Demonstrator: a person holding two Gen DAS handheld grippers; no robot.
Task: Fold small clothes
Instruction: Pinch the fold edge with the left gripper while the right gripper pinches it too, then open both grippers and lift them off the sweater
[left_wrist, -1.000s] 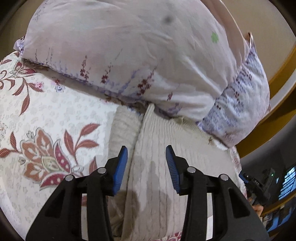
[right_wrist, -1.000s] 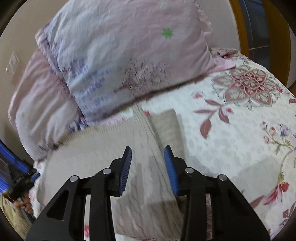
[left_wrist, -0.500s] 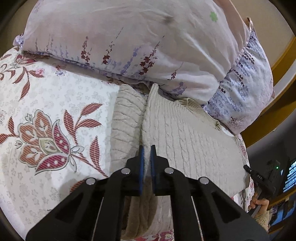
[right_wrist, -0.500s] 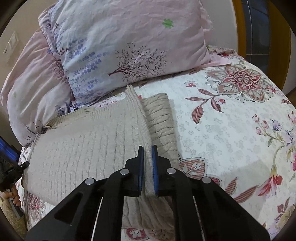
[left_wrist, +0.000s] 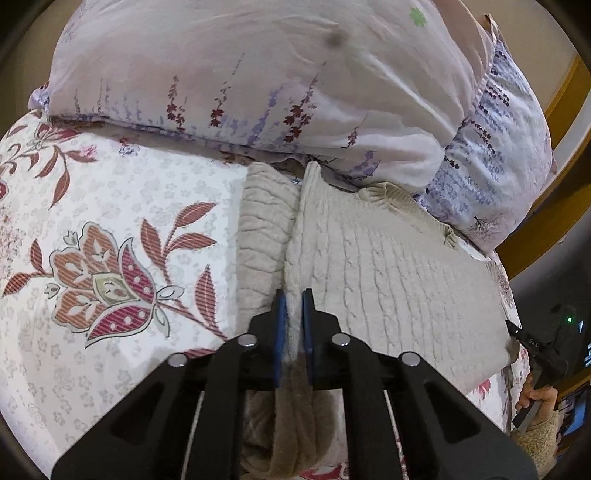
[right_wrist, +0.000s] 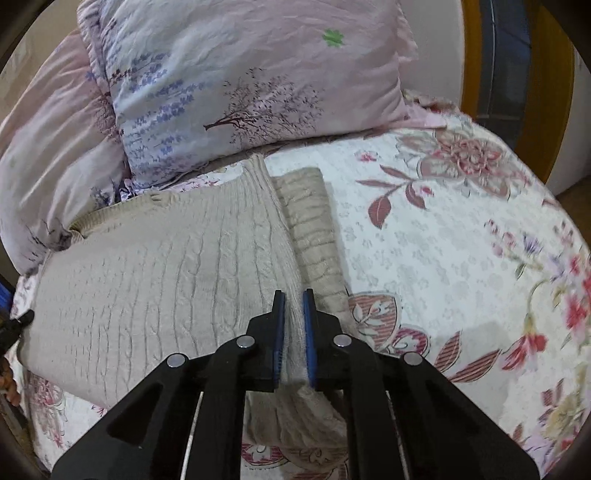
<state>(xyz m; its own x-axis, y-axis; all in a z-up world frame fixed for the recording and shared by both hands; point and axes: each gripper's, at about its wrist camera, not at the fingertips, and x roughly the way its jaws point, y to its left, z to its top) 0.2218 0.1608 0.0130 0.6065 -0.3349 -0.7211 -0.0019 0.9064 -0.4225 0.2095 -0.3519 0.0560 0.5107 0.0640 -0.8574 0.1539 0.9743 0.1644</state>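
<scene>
Both jaws pinch knit: left gripper (left_wrist: 291, 314) and right gripper (right_wrist: 293, 314) clamp the beige sweater (left_wrist: 388, 277) on the floral bedspread (left_wrist: 110, 221).

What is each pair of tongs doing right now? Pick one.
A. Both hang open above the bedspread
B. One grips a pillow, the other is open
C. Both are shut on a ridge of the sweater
C: the left tongs and right tongs each pinch a raised fold of the beige sweater.
</scene>
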